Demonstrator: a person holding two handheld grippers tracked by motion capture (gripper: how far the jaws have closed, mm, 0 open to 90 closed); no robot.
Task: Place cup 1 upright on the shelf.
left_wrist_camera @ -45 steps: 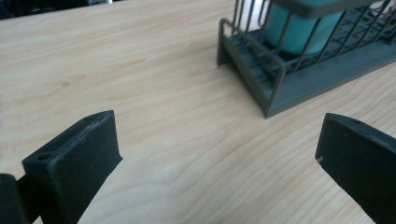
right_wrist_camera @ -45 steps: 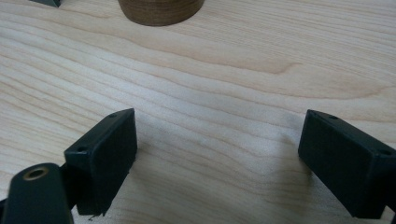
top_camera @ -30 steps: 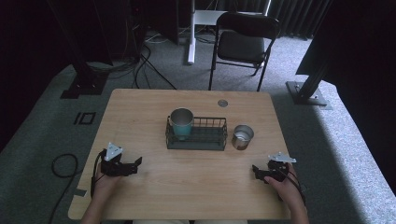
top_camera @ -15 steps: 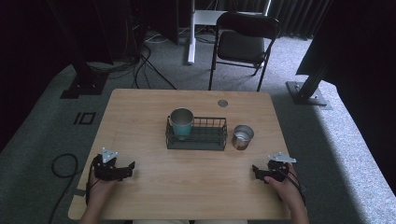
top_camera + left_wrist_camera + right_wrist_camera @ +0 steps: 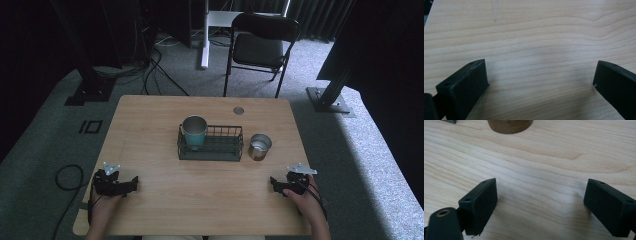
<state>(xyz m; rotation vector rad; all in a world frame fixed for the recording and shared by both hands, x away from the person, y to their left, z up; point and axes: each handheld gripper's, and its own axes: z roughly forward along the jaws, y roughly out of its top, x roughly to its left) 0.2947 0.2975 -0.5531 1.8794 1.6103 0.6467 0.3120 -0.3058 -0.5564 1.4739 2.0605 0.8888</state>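
The table [image 5: 150, 125] carries a wire basket [image 5: 212, 150] at its centre, holding a teal cup [image 5: 194, 131] upright in its 9 o'clock end, presumably for storage. A steel cup [image 5: 260, 146] stands just beside the basket at 3 o'clock. The left gripper [image 5: 131, 182] rests at 8 o'clock, the right gripper [image 5: 274, 183] at 4 o'clock; both have jaws spread wide, holding nothing. The steel cup's contents cannot be determined.
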